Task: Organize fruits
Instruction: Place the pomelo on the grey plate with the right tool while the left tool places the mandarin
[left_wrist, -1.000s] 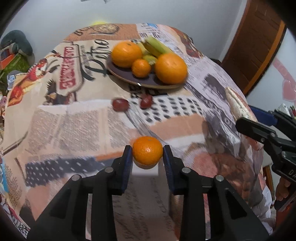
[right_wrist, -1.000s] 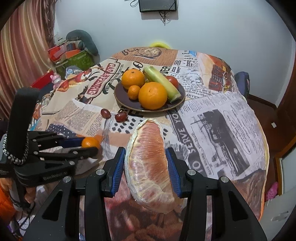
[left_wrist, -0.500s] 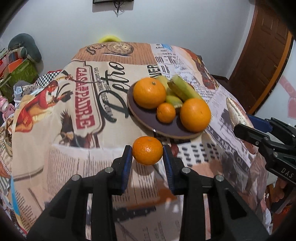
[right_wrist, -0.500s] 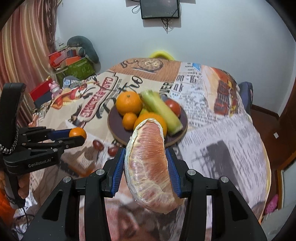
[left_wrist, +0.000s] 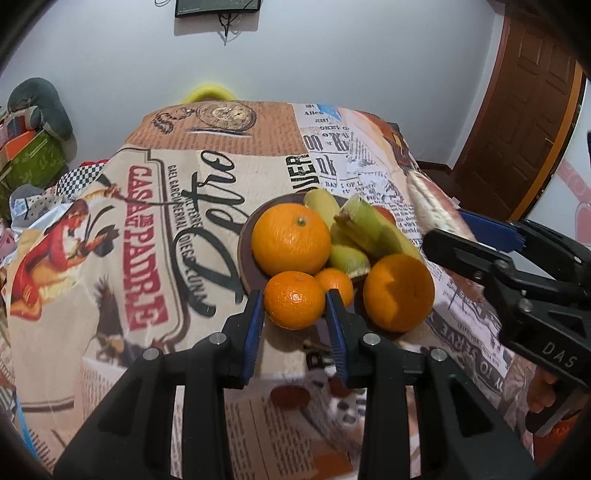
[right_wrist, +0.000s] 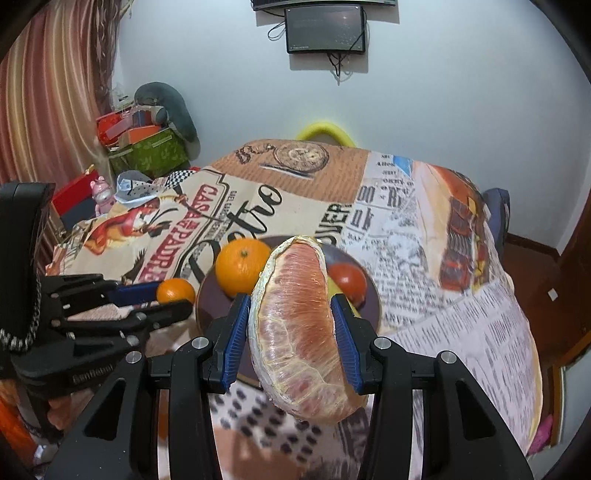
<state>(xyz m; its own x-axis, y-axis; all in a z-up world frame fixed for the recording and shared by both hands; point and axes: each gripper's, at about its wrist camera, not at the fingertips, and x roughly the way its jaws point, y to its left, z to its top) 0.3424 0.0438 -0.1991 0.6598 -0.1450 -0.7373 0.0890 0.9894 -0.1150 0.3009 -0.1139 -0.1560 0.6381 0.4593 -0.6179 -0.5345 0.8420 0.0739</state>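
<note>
A table (left_wrist: 155, 229) with a printed cloth stands before a white wall, with a brown door (left_wrist: 524, 110) at the right. Near the middle of the table is a dark plate (left_wrist: 246, 254) with two oranges (left_wrist: 291, 238), a small mandarin (left_wrist: 336, 282) and green corn (left_wrist: 369, 229). Your left gripper (left_wrist: 294, 314) has its jaws closed on a mandarin (left_wrist: 294, 304), which you hold in the air just in front of the near edge of the plate. Your right gripper (right_wrist: 291, 328) has its jaws closed on a peeled pomelo segment (right_wrist: 295, 325), held upright in the air over the near side of the plate. Both fruits are off the table.
</note>
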